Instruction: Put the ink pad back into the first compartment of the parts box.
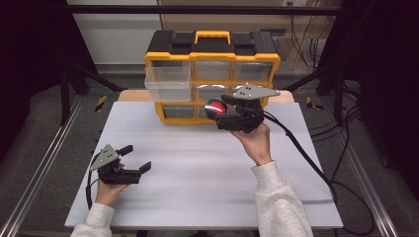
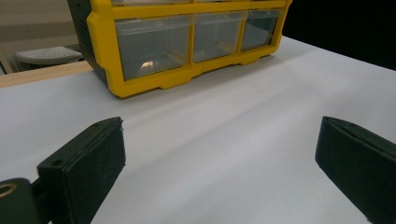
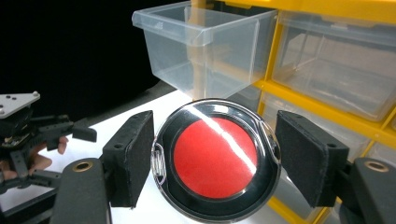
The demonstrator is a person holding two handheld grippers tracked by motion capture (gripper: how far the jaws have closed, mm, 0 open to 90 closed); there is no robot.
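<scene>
The right gripper (image 1: 221, 109) has its jaws closed on the rim of a round compact (image 3: 216, 160), a flat disc with a black surround, a red centre and a clear cover, held in the air in front of the yellow drawer cabinet (image 1: 212, 59), level with its lower rows and below and to the right of the one drawer (image 1: 168, 81) that is pulled out from the top row's left end. The likely step is to lift the compact to that open drawer and put it in, so the grip should stay firm on the two opposite edges, since a smooth round rim could well slip or spin between the pads. Raise it above the clear front wall before moving over the cabinet's left side, then lower it and let go only when it is inside. Being a disc, it has no long axis; its red face points back along the gripper, towards the person. The left gripper (image 1: 133, 158) rests wide open and empty, low over the table (image 1: 197, 163) well in front of the cabinet.
</scene>
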